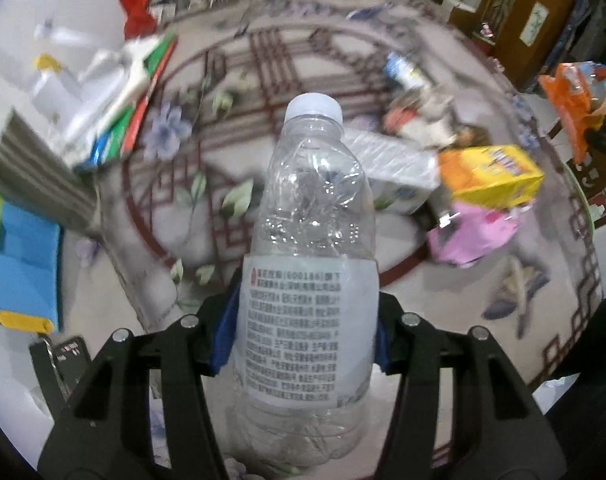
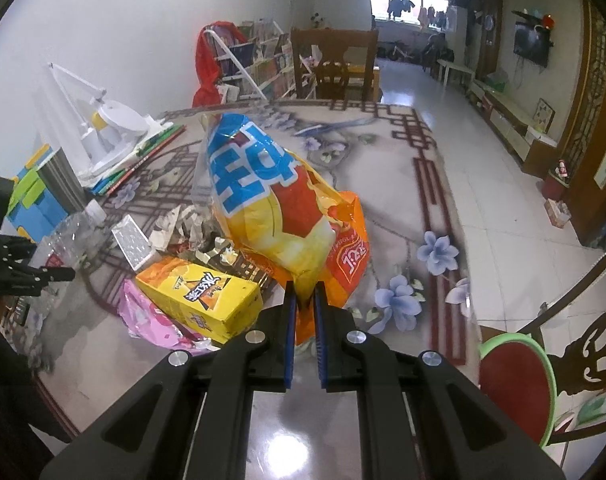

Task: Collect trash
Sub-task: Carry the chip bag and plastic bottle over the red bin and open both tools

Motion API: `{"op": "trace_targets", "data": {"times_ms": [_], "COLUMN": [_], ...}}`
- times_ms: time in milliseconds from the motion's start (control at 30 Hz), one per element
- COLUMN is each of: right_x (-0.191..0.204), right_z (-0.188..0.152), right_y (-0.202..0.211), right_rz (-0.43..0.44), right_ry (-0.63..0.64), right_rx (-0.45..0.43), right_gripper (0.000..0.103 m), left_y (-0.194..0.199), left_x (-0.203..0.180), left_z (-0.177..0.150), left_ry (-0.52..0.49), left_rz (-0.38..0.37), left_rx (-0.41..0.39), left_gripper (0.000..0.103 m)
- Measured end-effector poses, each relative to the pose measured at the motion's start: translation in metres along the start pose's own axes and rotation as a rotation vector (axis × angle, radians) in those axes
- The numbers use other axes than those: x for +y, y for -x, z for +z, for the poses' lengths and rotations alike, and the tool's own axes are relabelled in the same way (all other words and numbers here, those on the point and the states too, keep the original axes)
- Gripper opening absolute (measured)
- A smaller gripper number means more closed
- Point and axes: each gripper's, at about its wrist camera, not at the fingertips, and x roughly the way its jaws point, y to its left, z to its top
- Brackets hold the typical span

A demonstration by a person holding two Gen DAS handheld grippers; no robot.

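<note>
The left gripper is gripping a clear plastic bottle across its labelled middle, the jaws standing apart by the bottle's width with a blue pad pressing on each side. The bottle is standing upright between the fingers, its white cap pointing away from the camera, and it is looking empty and dented near the shoulder. It is hanging above the patterned table.

The right gripper is pinching a crumpled snack bag, orange and yellow with blue lettering. Its jaws are standing nearly closed, with only the thin gathered edge of the bag between the blue pads. The bag is rising up and away from the fingers, lifted above the table.

Below and to the left of the bag, a yellow box is lying on the table, touching a pink wrapper partly under it. Torn paper scraps are sitting just behind the box. A red bin with a green rim is standing beside the table's right edge, near the right gripper.
</note>
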Motion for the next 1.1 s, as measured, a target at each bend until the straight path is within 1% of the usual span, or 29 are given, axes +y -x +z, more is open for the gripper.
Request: {"op": "trace_targets", "data": {"times_ms": [67, 200, 400, 733, 1100], "right_x": [-0.003, -0.014, -0.038, -0.089, -0.17], "right_z": [0.001, 0.0, -0.009, -0.036, -0.076], "right_y": [0.01, 0.028, 0.052, 0.085, 0.103], "right_rz": [-0.006, -0.016, -0.044, -0.104, -0.159], "right_ry": [-0.004, -0.023, -0.058, -0.149, -0.332], "right_rx": [-0.015, -0.04, -0.058, -0.076, -0.084], "right_gripper": [0.008, 0.008, 0.008, 0.008, 0.008], "left_y": [0.017, 0.034, 0.044, 0.044, 0.029], "left_x": [-0.012, -0.042, -0.094, -0.177, -0.274], "left_z": [0.006, 0.024, 0.045, 0.07, 0.096], "left_ry": [-0.02, -0.068, -0.141, -0.24, -0.326], "left_rz": [-0.016, -0.051, -0.105, -0.206, -0.342], "left_rx": [-0.034, -0.085, -0.131, -0.148, -0.136], "left_gripper": [0.051, 0.051, 0.051, 0.052, 0.052]}}
